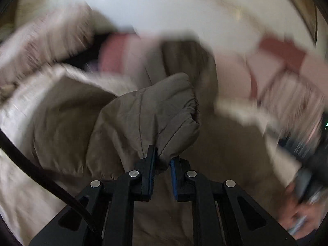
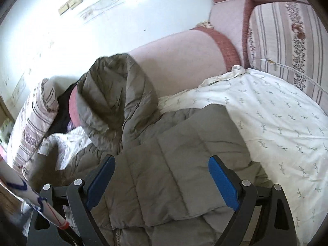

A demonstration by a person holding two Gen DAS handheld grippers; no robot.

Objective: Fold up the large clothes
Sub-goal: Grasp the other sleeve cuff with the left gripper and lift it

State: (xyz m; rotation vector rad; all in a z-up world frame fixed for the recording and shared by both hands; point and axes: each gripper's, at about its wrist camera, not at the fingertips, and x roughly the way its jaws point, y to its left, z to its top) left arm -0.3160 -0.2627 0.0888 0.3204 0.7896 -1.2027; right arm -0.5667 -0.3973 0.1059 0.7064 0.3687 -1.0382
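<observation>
Your grey-brown quilted puffer jacket (image 2: 164,164) lies spread on the white patterned bedsheet (image 2: 276,123), its hood (image 2: 114,94) propped against the pink sofa cushion (image 2: 180,61). You have its elastic-cuffed sleeve (image 1: 151,114) lifted, bunched above the body.

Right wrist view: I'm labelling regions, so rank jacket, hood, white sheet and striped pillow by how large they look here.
1. Jacket, though it lies nearest the camera.
2. White sheet.
3. Hood and striped pillow look alike; unranked.

We see a grey-brown quilted jacket (image 2: 164,164) on a white sheet (image 2: 287,123) sprigged with small grey-green leaves. The sofa (image 2: 180,57) is pale pink with rust-red bands; our gripper pads (image 2: 223,184) are blue.
</observation>
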